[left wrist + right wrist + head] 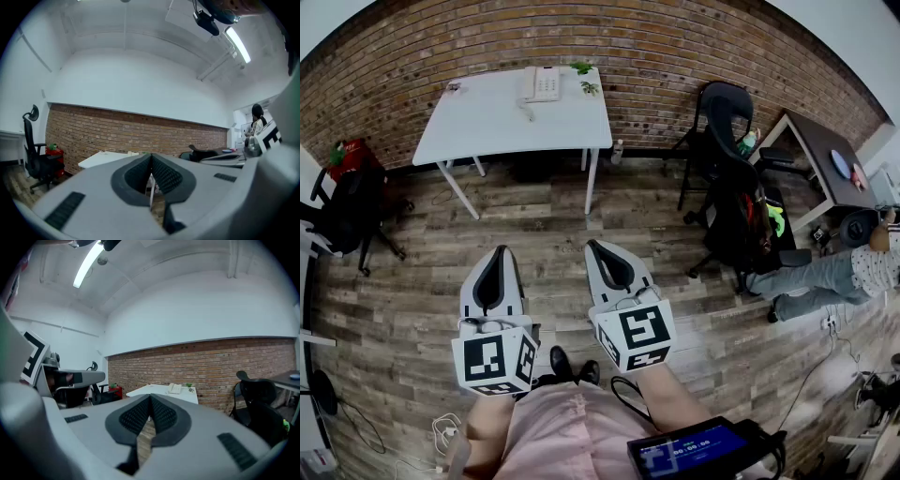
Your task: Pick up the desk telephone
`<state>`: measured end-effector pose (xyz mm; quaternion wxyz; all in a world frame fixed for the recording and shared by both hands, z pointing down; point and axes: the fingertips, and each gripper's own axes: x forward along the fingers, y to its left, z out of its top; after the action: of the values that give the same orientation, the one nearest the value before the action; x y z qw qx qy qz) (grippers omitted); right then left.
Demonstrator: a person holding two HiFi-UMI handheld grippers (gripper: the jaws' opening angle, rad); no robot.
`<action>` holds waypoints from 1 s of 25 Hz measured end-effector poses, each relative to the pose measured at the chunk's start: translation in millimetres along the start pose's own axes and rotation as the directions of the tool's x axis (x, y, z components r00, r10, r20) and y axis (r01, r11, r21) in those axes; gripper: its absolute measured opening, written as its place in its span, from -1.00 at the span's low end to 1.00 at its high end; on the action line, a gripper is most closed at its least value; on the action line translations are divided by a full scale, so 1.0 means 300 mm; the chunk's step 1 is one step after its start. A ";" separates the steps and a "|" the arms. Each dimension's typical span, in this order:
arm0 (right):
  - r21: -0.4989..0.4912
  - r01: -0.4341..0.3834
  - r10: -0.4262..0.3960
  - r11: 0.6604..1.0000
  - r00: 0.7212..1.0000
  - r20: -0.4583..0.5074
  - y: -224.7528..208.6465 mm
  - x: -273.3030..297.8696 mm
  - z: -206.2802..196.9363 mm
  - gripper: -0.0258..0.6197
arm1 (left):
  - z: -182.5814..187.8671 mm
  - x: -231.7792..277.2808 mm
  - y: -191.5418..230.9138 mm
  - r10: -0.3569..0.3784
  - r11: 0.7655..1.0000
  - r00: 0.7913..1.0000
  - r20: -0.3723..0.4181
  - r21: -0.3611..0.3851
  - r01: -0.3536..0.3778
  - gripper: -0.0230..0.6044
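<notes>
Item: phone (pixel 541 83), at the far edge of the white table (pixel 478 127) by the brick wall, well apart from both grippers. Left gripper (pixel 499 253) and right gripper (pixel 600 247): jaws pressed together, nothing between them, held over the floor. Likely faults: unopened jaws would shove the phone against the wall, and gripping the handset alone probably lifts it off its base.

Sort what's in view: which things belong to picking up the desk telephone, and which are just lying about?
Belongs to the job:
- desk telephone, on the white table
- left gripper and right gripper, both shut and empty

Just lying about:
- small plants
- black office chair
- dark desk
- seated person
</notes>
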<state>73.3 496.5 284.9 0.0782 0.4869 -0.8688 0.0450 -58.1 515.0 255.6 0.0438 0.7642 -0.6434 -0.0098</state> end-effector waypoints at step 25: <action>0.012 0.036 -0.035 0.999 0.998 -0.045 -0.102 0.182 -0.065 -0.38 | -0.097 0.141 0.090 0.032 0.999 0.999 0.005 -0.022 -0.031 -0.24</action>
<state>73.1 437.7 314.0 0.0952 0.5015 -0.8578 0.0601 -75.1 470.3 288.4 0.0505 0.7534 -0.6553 -0.0183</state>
